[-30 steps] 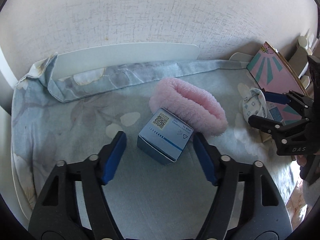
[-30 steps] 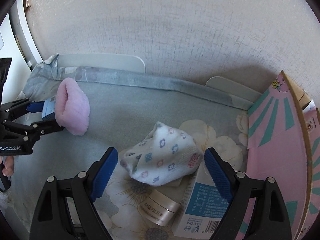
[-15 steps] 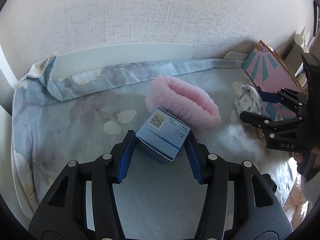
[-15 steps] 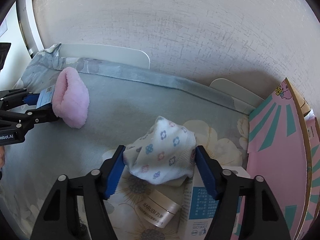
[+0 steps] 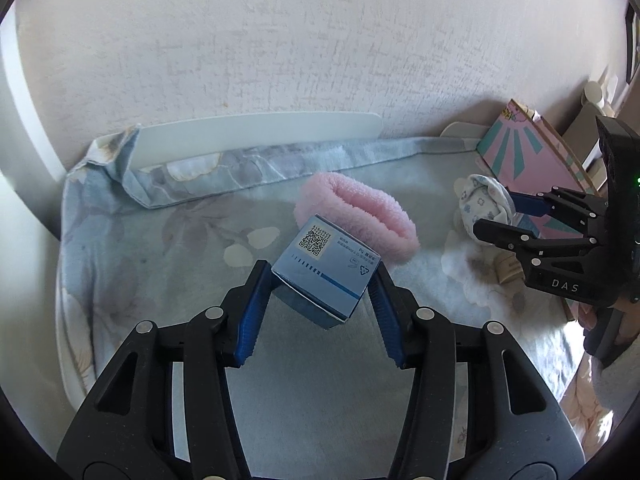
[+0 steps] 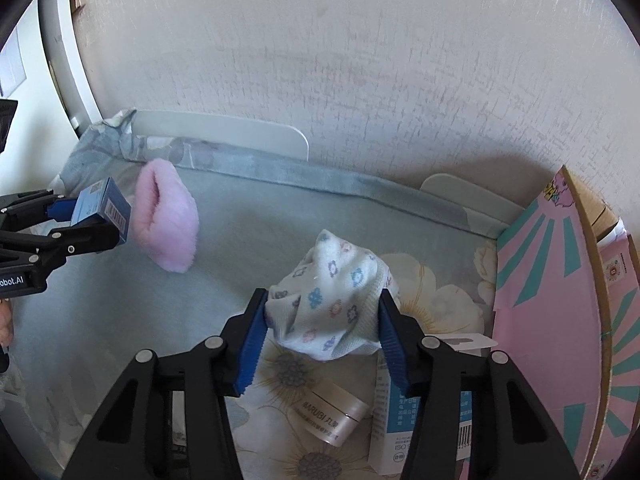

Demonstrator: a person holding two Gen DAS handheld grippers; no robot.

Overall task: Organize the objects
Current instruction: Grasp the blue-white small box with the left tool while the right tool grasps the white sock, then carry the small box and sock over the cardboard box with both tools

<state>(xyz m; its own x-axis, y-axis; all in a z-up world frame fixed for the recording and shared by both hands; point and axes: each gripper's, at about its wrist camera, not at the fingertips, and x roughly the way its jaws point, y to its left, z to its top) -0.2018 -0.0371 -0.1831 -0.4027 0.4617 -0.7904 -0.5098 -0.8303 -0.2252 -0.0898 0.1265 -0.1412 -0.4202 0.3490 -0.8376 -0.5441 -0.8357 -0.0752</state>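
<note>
Left tool [image 5: 322, 280] is clamped on a blue box [image 5: 326, 266] – box tilted, QR label up, off the floral cloth [image 5: 160, 240]. Right tool [image 6: 322, 320] pinches a bunched flower-print sock [image 6: 332, 308] between its 2 pads. Pink fuzzy band [image 6: 168, 216] lies just beside the box; jar [image 6: 332, 414] & carton [image 6: 390, 432] sit below the sock, pink cardboard [image 6: 536, 320] to the right.

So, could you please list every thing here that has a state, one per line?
Left tool: shut on the small blue cardboard box.
Small blue cardboard box: gripped, tilted, seemingly lifted.
Right tool: shut on the white flower-print sock.
White flower-print sock: bunched, gripped.
Pink fluffy headband: lying on the cloth.
Cream cosmetic jar: lying on its side.
</note>
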